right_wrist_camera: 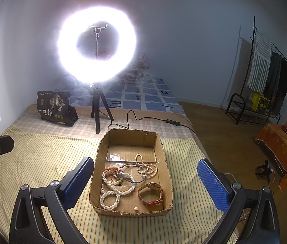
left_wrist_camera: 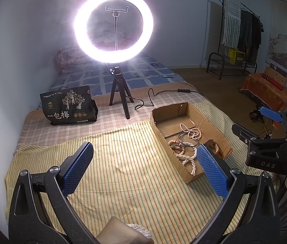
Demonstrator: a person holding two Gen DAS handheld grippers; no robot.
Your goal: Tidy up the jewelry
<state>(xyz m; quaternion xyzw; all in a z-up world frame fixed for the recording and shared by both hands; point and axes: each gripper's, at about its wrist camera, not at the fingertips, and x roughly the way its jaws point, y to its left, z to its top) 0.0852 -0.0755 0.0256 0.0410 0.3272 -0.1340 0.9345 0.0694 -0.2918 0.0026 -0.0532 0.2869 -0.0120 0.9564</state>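
Several pieces of jewelry lie inside a shallow cardboard box [right_wrist_camera: 164,156] on the yellow striped sheet [right_wrist_camera: 41,158]. White pearl bracelets [right_wrist_camera: 115,191] sit coiled at the near left of the box floor, partly overlapping each other. A thin dark bangle [right_wrist_camera: 132,171] lies just behind them, touching a small tangle of green and red beads [right_wrist_camera: 113,175]. A cream bead necklace [right_wrist_camera: 145,167] is looped toward the middle, past the bangle. A brown-strapped watch [right_wrist_camera: 151,194] rests at the near right corner, apart from the pearls. One loose pearl [right_wrist_camera: 136,209] lies by the near wall.

The right gripper [right_wrist_camera: 145,185] hovers over the near end of the box, fingers spread wide, one on each side of the box, holding nothing. The left gripper [left_wrist_camera: 144,169] hangs over bare sheet to the left of the box, fingers likewise spread wide and empty; its right finger [left_wrist_camera: 211,171] overlaps the box edge in the left wrist view.

Behind the box a lit ring light [right_wrist_camera: 96,44] stands on a small black tripod [right_wrist_camera: 99,109], with its cable [right_wrist_camera: 131,118] trailing on the bed. A dark printed bag [right_wrist_camera: 56,107] sits to the left of the tripod. A clothes rack [right_wrist_camera: 265,75] stands by the far wall.
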